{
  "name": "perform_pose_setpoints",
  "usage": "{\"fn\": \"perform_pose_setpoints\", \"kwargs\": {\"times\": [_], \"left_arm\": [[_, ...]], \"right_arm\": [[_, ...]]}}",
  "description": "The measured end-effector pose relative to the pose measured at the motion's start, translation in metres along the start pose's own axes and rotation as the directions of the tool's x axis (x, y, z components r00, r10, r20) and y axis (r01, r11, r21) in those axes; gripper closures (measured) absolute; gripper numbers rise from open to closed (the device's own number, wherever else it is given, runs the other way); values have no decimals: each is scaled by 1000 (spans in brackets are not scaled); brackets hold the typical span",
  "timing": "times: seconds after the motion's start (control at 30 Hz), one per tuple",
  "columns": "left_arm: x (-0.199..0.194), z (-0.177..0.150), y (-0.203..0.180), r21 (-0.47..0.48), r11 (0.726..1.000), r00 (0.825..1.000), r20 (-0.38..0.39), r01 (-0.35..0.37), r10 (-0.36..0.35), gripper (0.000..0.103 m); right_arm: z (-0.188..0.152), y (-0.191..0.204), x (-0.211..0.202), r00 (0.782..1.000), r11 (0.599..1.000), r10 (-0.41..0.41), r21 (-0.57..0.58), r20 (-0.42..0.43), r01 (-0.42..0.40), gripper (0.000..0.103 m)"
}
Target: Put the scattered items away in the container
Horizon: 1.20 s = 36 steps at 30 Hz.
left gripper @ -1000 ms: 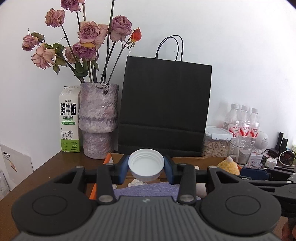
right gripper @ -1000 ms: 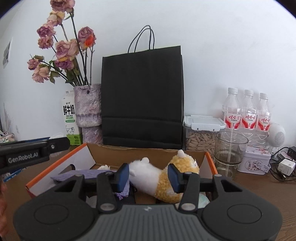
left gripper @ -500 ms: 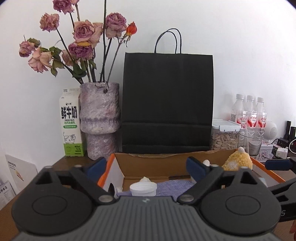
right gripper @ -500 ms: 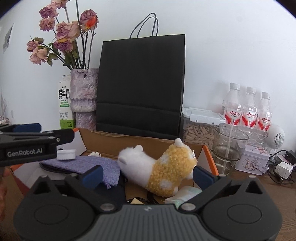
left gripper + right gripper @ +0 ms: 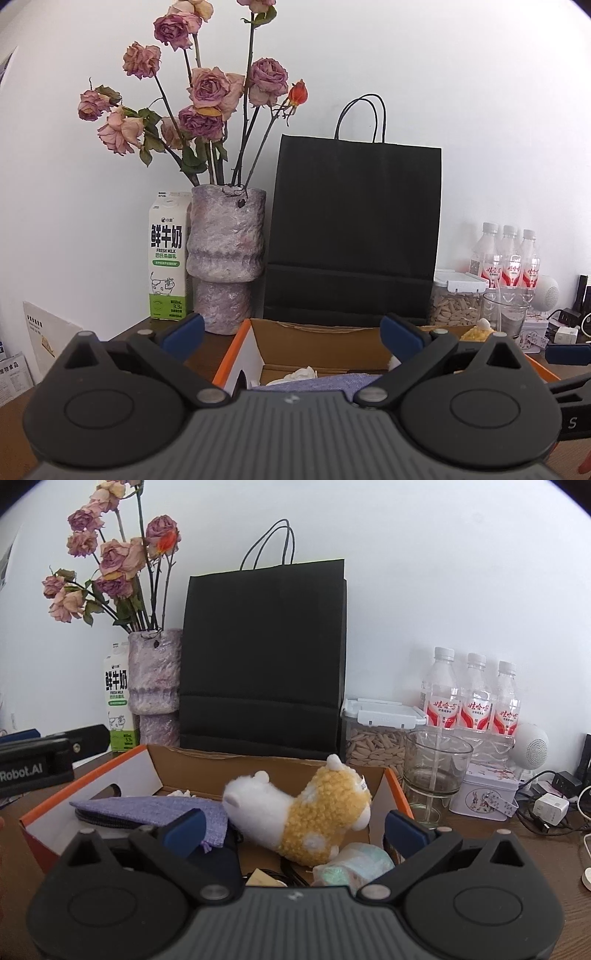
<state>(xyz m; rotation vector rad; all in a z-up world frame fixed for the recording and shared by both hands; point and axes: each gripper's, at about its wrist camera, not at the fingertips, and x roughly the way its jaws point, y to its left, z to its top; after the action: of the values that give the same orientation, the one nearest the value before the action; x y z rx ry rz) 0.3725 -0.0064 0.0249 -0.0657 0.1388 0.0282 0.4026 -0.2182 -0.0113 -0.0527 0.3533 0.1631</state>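
Observation:
An open cardboard box with an orange rim (image 5: 85,775) (image 5: 236,343) stands on the wooden table. In it lie a white and yellow plush toy (image 5: 295,812), a purple cloth pouch (image 5: 147,808) (image 5: 314,380), a crumpled white tissue (image 5: 295,373) and a pale wrapped pack (image 5: 354,864). My right gripper (image 5: 295,830) is open at the box's near side, its pads wide apart and clear of the plush. My left gripper (image 5: 291,336) is open over the box's left end with nothing between its pads; its arm (image 5: 37,764) shows in the right wrist view. No white lid is in view.
Behind the box stand a stone vase of dried roses (image 5: 225,251), a milk carton (image 5: 168,254) and a black paper bag (image 5: 354,236). To the right are a seed jar (image 5: 376,734), a glass (image 5: 432,771), three bottles (image 5: 472,698), a tin (image 5: 487,794) and chargers with cables (image 5: 550,808).
Both grippers opened wide. The left one let go of a white lid, which dropped onto the purple pouch and then went out of view. The right one released the plush toy into the box.

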Motion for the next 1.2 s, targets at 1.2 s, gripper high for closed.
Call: {"fn": "perform_pose_setpoints", "kwargs": {"times": [1.2], "left_arm": [[-176,-62,-14,134,990,981,-186,-36,61,0]], "right_arm": [[-82,40,-186,996,996,83,-15,-19,-83,0]]}}
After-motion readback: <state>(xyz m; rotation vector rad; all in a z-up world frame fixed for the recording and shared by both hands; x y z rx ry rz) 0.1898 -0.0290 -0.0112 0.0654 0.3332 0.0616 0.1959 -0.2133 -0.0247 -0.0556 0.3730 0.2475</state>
